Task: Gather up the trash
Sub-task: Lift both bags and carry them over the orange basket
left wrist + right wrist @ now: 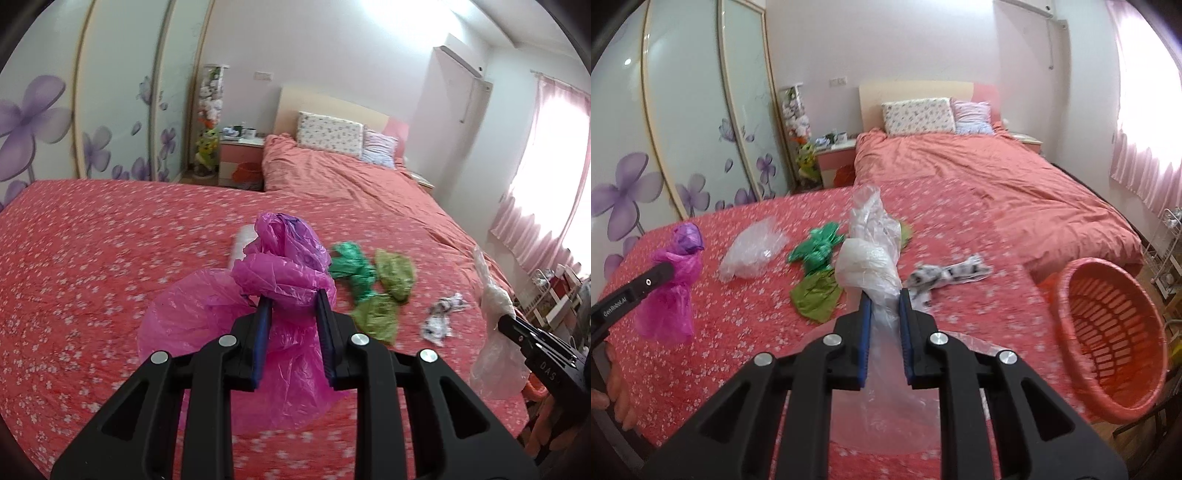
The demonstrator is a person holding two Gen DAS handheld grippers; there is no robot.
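Trash on flowered red bedspread (731,314): one green bag (814,251), two olive-green crumpled pieces (395,273) (375,317), one black-and-white printed scrap (945,275), one clear crumpled bag (751,253) lying loose. Left gripper (293,299) clenched on one magenta plastic bag (284,273), lifted off the bedspread, purple plastic bunched at its top. Right gripper (884,295) clamped on one clear plastic bag (871,254), raised over the scraps, hiding part of the olive pieces behind it. One orange slotted basket (1108,332) tilted at right, just beside the bed edge, mouth facing the camera. Beyond: second bed (979,173) with two pillows (918,114), nightstand (834,155), flower-painted wardrobe doors (683,129), pink curtain (1145,147).
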